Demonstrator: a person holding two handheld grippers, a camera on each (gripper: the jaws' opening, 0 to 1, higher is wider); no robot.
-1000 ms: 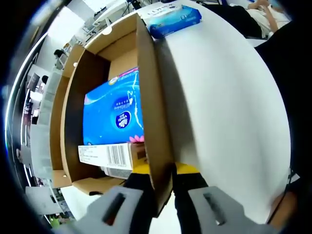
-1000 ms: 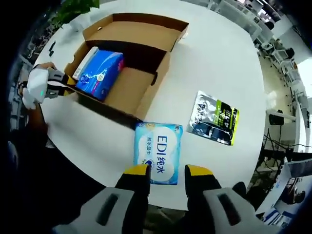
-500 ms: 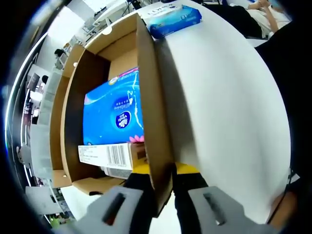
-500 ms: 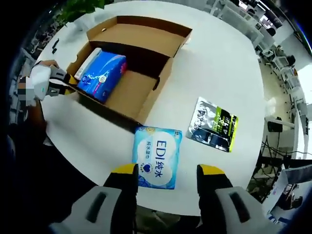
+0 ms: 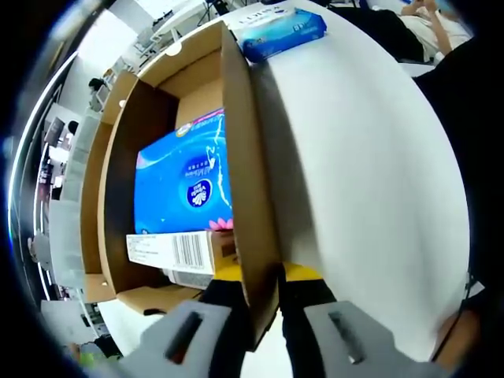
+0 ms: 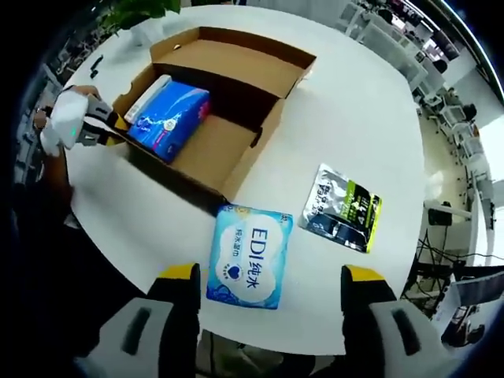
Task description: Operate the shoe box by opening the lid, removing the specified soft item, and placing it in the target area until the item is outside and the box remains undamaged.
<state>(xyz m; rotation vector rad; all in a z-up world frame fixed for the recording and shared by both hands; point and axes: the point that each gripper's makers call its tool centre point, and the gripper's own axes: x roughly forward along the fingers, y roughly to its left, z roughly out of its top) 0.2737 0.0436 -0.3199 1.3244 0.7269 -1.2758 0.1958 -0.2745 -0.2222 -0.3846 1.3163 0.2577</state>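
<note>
Shoe box (image 6: 206, 126) open on white table (image 6: 346, 118), lid folded back. Left gripper (image 5: 264, 276) pinching near side wall of box, steadying it. Right gripper (image 6: 268, 276) jaws spread wide, empty, above light-blue EDI pack (image 6: 250, 256) lying outside box. Blue soft pack (image 5: 183, 185) inside box beside barcoded carton (image 5: 177, 252). Black pouch (image 6: 344, 207) lies right of box. Judgement: keep left pinch light so wall doesn't crease; bring right gripper down over blue pack, lift straight up.

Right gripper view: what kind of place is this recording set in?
Probably an open-plan office or lab: a large round white table holds the shoe box, with desks and chairs beyond it and a potted plant at the edge.
</note>
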